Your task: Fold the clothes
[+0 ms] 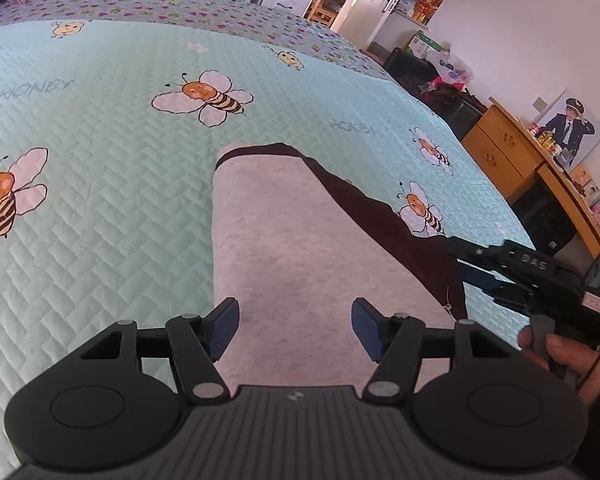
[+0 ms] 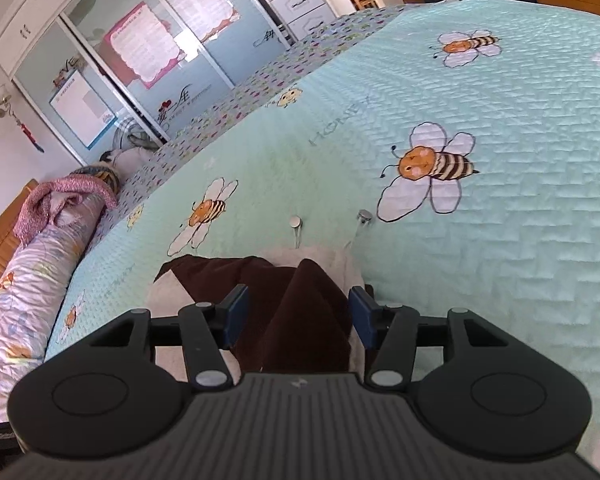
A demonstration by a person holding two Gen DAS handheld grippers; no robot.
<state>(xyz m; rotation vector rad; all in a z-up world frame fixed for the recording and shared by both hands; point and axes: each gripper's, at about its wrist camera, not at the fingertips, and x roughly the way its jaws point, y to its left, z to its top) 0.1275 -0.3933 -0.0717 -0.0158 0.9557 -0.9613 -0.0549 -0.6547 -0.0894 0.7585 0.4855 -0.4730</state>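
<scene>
A garment with a pale fleecy lining (image 1: pixel 284 248) and a dark brown outer side (image 1: pixel 384 216) lies folded lengthwise on the mint bee-print bedspread (image 1: pixel 100 184). My left gripper (image 1: pixel 295 330) is open, just above the near end of the pale part. My right gripper (image 2: pixel 296 316) is open, its jaws on either side of a raised ridge of the brown cloth (image 2: pixel 300 312); it also shows in the left wrist view (image 1: pixel 466 260) at the garment's right edge. Two cord ends with metal tips (image 2: pixel 295 222) stick out beyond the garment.
A rolled quilt and pink cloth (image 2: pixel 40 248) lie at the head of the bed. A wardrobe with sliding doors (image 2: pixel 140 52) stands beyond the bed. A yellow wooden desk (image 1: pixel 512 152) and dark bags (image 1: pixel 452 100) line the right side of the bed.
</scene>
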